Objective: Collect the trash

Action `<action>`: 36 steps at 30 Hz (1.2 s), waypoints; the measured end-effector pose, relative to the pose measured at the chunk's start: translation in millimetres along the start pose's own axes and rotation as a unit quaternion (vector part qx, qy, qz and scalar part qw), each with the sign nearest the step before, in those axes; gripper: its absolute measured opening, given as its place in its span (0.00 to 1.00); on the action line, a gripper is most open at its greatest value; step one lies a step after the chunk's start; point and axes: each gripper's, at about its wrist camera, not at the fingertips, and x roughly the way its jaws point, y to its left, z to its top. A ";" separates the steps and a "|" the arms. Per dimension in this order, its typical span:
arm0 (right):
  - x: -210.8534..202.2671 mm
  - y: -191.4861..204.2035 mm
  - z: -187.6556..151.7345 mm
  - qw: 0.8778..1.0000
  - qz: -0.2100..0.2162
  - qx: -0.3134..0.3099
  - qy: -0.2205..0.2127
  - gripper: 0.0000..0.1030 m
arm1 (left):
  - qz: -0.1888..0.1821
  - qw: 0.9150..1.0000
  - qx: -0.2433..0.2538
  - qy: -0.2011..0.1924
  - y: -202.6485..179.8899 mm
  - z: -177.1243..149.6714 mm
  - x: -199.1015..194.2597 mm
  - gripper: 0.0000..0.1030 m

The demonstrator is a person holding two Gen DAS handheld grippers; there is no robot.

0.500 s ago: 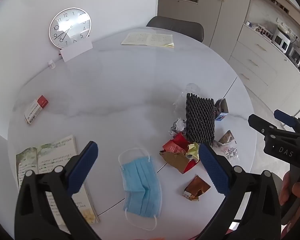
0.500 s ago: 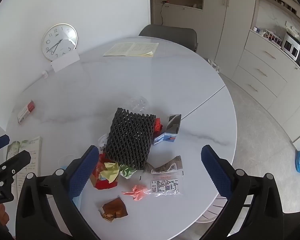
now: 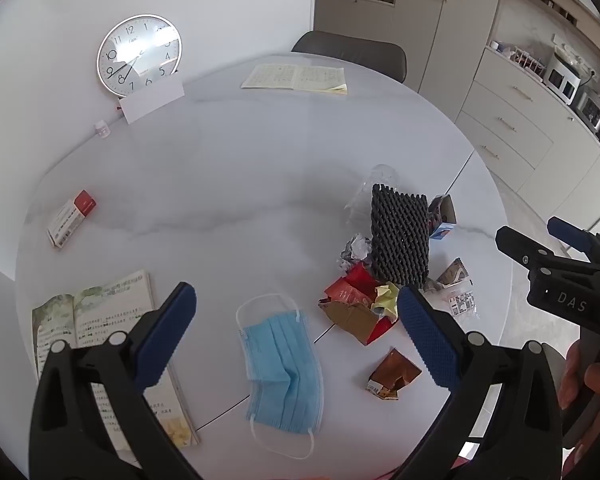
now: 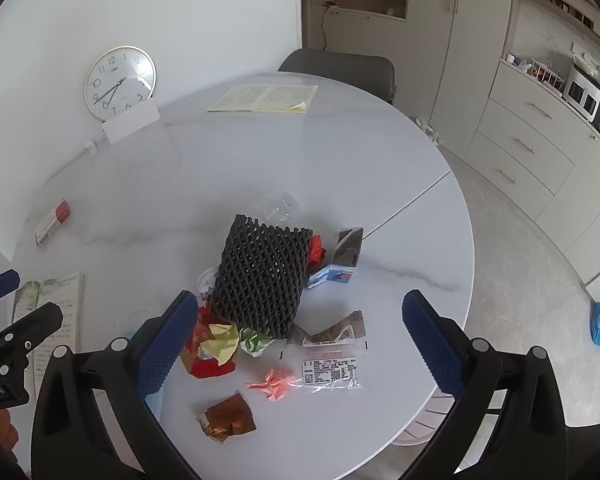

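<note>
- Both pairs of jaws stand wide with nothing between them: the left gripper [image 3: 296, 330] hangs over the near edge of the round white marble desk [image 3: 240, 184], and the right gripper [image 4: 300, 336] hangs over the trash pile.
- Far left of the black foam mesh sleeve [image 3: 398, 236], a small red-and-white cardboard box [image 3: 71, 219] lies alone.
- Left of the sleeve and nearer the edge, an open illustrated book [image 3: 112, 344] lies flat, partly under the left gripper's finger.
- Between the book and the sleeve, a light blue pleated face mask [image 3: 284, 376] lies flat, apart from the pile.
- Just left of the sleeve sit a crumpled white paper wad [image 3: 354, 250] and, nearer, a torn red carton [image 3: 354, 304] with a yellow crumpled wrapper [image 4: 220, 342] on it.
- In front of the sleeve, a brown foil wrapper [image 4: 228, 416], a pink scrap [image 4: 274, 383] and a clear labelled plastic bag [image 4: 332, 368] lie well apart from one another.
- Right of the sleeve, a small blue-and-white carton [image 4: 340, 262] lies touching it.
- Behind the sleeve, an open yellow notebook [image 3: 296, 78] lies at the far edge, and a round white wall clock [image 3: 140, 54] leans on the wall.
</note>
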 end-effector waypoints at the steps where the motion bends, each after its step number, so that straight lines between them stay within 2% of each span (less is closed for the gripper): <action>1: -0.9 -0.3 0.6 1.000 0.000 0.000 0.000 0.98 | -0.003 1.000 0.010 0.004 0.1 3.4 6.7 0.94; 36: -0.3 2.4 0.9 1.000 0.001 -0.001 0.000 0.98 | -0.002 1.000 0.009 0.006 2.0 2.4 6.3 0.94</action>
